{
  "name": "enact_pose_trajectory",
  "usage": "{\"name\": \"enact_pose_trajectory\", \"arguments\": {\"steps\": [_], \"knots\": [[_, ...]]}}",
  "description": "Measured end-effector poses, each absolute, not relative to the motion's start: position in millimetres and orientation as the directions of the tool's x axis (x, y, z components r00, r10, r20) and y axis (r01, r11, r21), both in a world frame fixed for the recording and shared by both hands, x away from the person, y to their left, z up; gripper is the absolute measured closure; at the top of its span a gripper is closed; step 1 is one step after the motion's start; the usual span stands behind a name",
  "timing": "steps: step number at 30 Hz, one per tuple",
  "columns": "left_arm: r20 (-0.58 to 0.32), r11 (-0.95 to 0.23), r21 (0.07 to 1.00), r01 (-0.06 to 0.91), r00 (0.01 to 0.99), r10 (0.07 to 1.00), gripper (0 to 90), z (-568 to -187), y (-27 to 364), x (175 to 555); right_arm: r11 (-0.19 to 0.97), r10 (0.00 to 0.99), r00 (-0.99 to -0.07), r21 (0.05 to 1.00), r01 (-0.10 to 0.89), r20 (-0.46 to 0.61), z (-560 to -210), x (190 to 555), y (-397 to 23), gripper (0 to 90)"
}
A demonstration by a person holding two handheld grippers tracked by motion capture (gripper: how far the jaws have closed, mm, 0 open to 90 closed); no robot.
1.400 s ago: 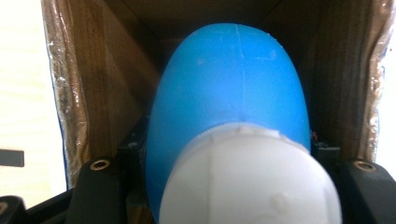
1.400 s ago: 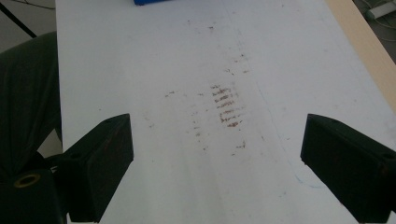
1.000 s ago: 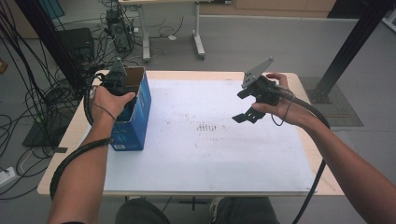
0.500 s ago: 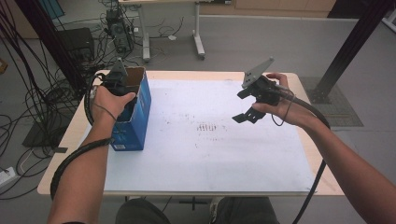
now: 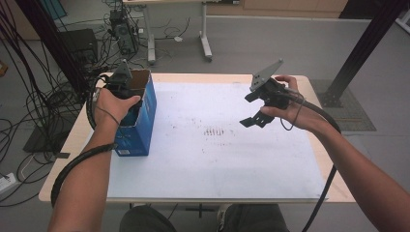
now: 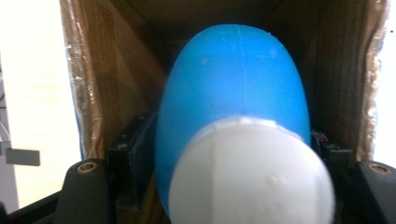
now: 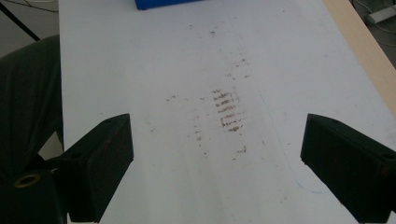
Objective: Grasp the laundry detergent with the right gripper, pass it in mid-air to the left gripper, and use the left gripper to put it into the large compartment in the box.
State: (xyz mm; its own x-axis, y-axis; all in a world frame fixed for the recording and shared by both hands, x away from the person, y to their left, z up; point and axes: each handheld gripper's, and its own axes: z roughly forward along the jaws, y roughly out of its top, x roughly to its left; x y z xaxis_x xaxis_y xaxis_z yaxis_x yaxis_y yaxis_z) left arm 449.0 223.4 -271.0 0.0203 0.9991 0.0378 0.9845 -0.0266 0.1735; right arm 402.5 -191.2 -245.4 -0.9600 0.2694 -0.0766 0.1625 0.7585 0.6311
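Observation:
A blue cardboard box (image 5: 145,116) stands open-topped at the table's left. My left gripper (image 5: 123,89) reaches down into it from above. In the left gripper view a blue egg-shaped thing with a white cap (image 6: 233,107) sits between the two black jaws, inside the box's brown walls (image 6: 98,84). The left gripper (image 6: 233,149) has just been opening its jaws, and the pads stand close beside the blue thing without clearly pressing it. My right gripper (image 5: 249,108) hovers over the right half of the white sheet (image 5: 217,159), open (image 7: 219,158), with nothing between its jaws.
Brown smudges (image 7: 226,112) mark the middle of the white sheet. The wooden table edge (image 5: 333,159) runs along the right. Cables and a black stand (image 5: 58,53) crowd the floor to the left. Another table's legs (image 5: 205,43) stand behind.

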Motion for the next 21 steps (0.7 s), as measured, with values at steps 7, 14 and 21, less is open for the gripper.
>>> {"name": "enact_pose_trajectory", "arguments": {"steps": [7, 14, 21], "knots": [[0.051, -0.041, 0.179, 0.983, 0.032, 0.998, 31.5, -259, 221, 448, 0.759, 0.262, -0.962, 0.633, 0.152, -0.083, -244, 403, -187, 9.6], [0.057, -0.05, 0.177, 0.983, 0.04, 0.998, 30.9, -246, 219, 446, 0.755, 0.263, -0.961, 0.638, 0.151, -0.083, -243, 405, -186, 9.6], [0.064, -0.066, 0.184, 0.981, 0.055, 0.996, 29.6, -234, 216, 442, 0.752, 0.269, -0.959, 0.641, 0.154, -0.084, -241, 406, -187, 9.6]]}}
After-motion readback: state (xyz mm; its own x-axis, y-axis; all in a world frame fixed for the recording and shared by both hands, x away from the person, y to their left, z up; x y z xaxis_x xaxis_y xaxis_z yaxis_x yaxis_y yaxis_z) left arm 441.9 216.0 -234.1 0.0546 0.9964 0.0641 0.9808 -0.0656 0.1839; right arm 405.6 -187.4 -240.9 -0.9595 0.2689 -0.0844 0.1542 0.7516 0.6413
